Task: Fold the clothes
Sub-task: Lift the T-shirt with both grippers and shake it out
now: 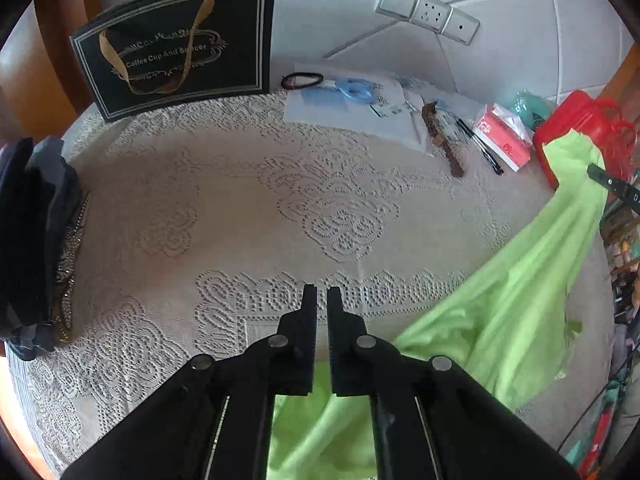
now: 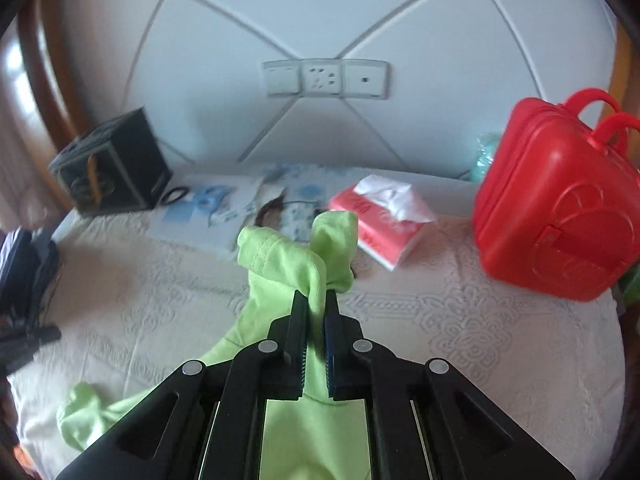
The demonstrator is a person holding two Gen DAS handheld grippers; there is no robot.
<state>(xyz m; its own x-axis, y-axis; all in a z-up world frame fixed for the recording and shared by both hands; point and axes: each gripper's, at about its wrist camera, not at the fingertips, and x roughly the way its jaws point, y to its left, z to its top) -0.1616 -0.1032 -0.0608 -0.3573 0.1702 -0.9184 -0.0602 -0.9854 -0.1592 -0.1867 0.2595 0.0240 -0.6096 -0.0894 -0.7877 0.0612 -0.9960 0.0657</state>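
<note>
— White lace cloth (image 1: pixel 248 208) covered the table in the left wrist view, with a quilted white wall behind. What did the left gripper (image 1: pixel 322 294) show?

— Its jaws stood almost together, only a thin slit between the tips, and nothing showed in that slit. Green fabric lay under the gripper's body, but whether any was pinched further back I could not tell. The lime-green garment (image 1: pixel 520 280) ran from below the gripper up to the right, where the tip of the right gripper (image 1: pixel 600 178) held its far end up in front of the red case (image 1: pixel 576 112).

— And around it?

— A black gift bag (image 1: pixel 180 44) stood at the back left, dark clothes (image 1: pixel 32 240) sat at the left edge, and blue scissors (image 1: pixel 354 88), a pen (image 1: pixel 480 148) and a tissue pack (image 1: pixel 506 136) lay near the wall.

— The right wrist view?

— There the right gripper (image 2: pixel 316 298) was closed on a bunched fold of the garment (image 2: pixel 280 264), the cloth poking up past the tips and the rest trailing down to a heap at the lower left on the lace. The red case (image 2: pixel 552 208) stood to the right, the tissue pack (image 2: pixel 380 216) just beyond the fold.
</note>
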